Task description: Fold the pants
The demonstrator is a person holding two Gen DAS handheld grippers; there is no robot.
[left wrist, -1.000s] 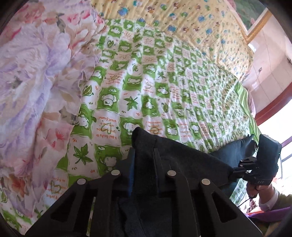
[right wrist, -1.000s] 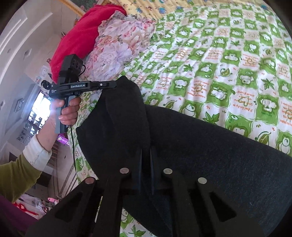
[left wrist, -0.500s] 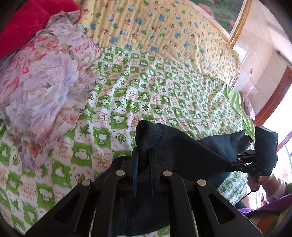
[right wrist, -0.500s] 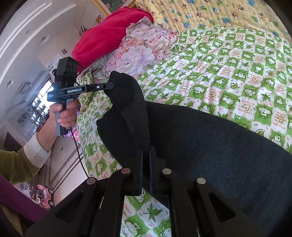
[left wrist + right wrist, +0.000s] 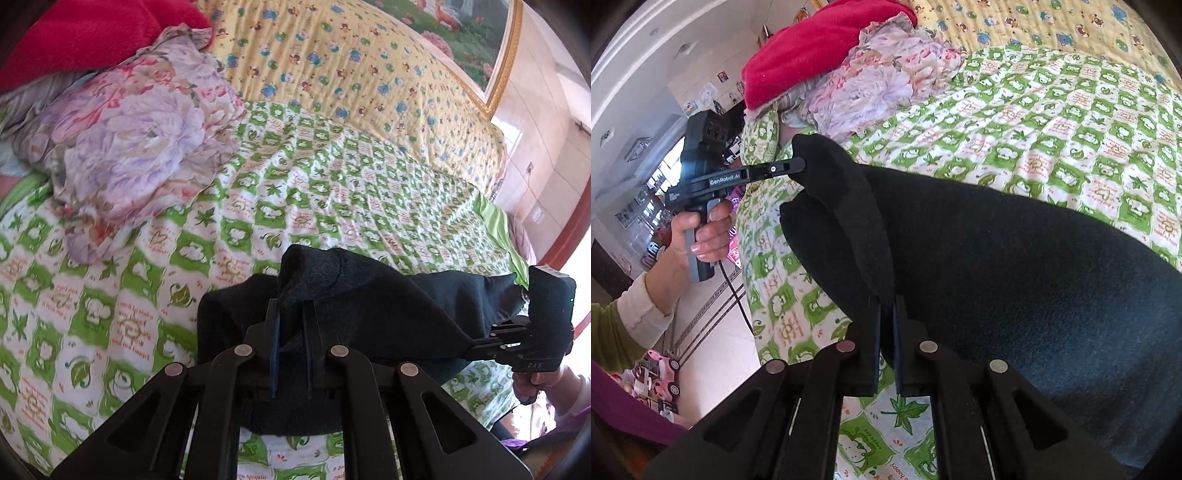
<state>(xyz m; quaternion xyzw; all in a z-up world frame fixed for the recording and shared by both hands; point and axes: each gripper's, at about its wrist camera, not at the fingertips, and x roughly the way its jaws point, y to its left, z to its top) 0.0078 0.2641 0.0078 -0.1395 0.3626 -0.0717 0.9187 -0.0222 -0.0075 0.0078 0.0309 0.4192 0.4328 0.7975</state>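
Green-and-white checked quilted bedspread (image 5: 332, 192) covers the bed, with a crumpled floral purple-pink blanket (image 5: 133, 147) beside a red fleece blanket (image 5: 812, 48). Dark navy fleece pants (image 5: 1015, 258) hang stretched above it. My left gripper (image 5: 291, 314) and right gripper (image 5: 886, 306) each pinch an edge, held level and apart.

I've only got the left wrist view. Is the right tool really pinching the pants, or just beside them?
Observer: Pinching. The right tool is shut on a raised fold of the pants.
Operator: And the rest of the fabric on that side?
Observer: It spreads wide to the right, over the green checked quilt.
Operator: My own tool from there?
Observer: The left tool grips a lifted corner, seen side-on.
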